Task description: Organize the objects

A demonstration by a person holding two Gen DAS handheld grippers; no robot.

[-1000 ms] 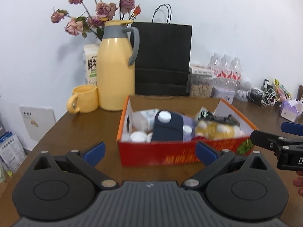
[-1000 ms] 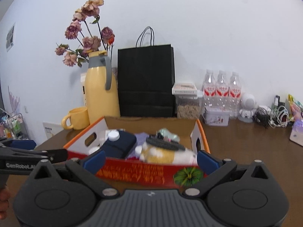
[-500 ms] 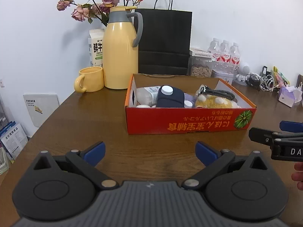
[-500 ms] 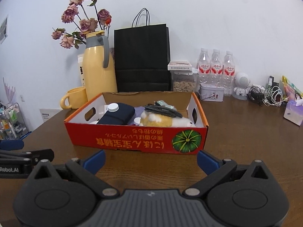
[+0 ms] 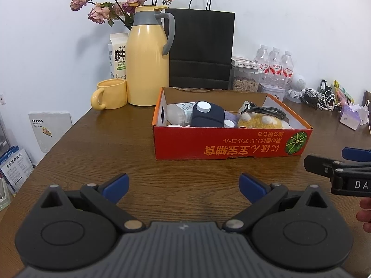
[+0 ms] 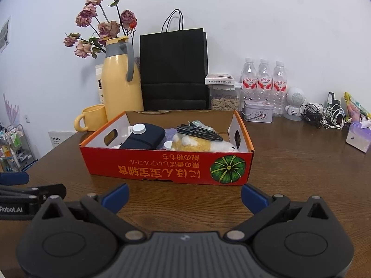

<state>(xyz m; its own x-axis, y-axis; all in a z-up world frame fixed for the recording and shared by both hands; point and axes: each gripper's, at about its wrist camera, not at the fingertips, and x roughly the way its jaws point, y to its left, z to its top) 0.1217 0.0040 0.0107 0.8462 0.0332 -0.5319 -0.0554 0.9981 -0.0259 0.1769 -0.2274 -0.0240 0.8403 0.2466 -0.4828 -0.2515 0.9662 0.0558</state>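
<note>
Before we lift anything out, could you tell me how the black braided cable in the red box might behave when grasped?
The black braided cable is probably floppy: it drapes in loose loops over the yellow plush toy. It looks light, so lifting should be easy, though trailing loops may snag on the red box.

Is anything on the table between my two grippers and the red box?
Nothing visible. Only bare wooden table lies between the open left gripper and the red box, and likewise ahead of the open right gripper. The box's near wall stands in front of the navy pouch and plush toy.
</note>
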